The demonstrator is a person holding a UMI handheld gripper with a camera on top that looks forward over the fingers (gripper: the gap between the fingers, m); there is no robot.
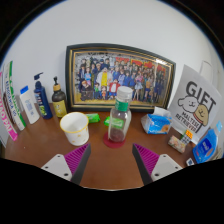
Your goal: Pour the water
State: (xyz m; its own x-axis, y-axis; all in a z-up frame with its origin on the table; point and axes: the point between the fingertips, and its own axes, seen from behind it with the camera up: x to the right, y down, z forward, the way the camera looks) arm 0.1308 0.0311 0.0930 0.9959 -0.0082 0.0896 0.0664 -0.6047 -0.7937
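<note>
Behind bottle (119, 119) & cup (75, 127), tongs (111, 164) level, fingers apart.

Claw (110, 163) open, holding nothing. Two dark fingers enter from 6 o'clock, spread wide with a broad gap between them. Left finger (78, 165) tip angles toward 1 o'clock, right finger (143, 163) tip toward 11. Magenta pads sit on both: left pad (72, 157), right pad (148, 157), both bare, nothing pressed against either. Tips level with each other, claw roughly level, hovering. Holder's hand not visible.
</note>
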